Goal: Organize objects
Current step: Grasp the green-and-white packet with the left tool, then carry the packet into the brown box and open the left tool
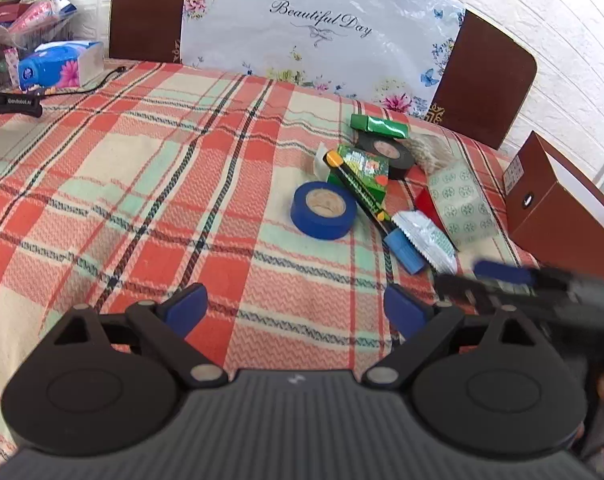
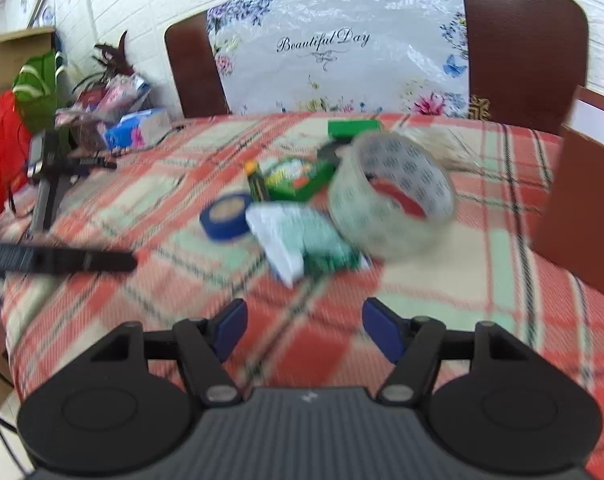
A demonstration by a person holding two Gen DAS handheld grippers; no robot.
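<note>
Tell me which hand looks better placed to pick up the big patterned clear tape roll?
Right, I'd guess. The patterned clear tape roll lies just ahead of the right gripper, whose fingers are apart with nothing between them. From the left gripper it lies far right.

Bright, even daylight in both views; soft, faint shadows only. Glare on the clear plastic sheet at the wall. Left wrist view sharp over most of the plaid tablecloth, with motion blur on the right gripper at the right edge. Right wrist view smeared throughout: patterned tape roll, blue tape roll and packets indistinct. Strong fisheye bending at the edges; white brick wall lines curved. Dark corners.
</note>
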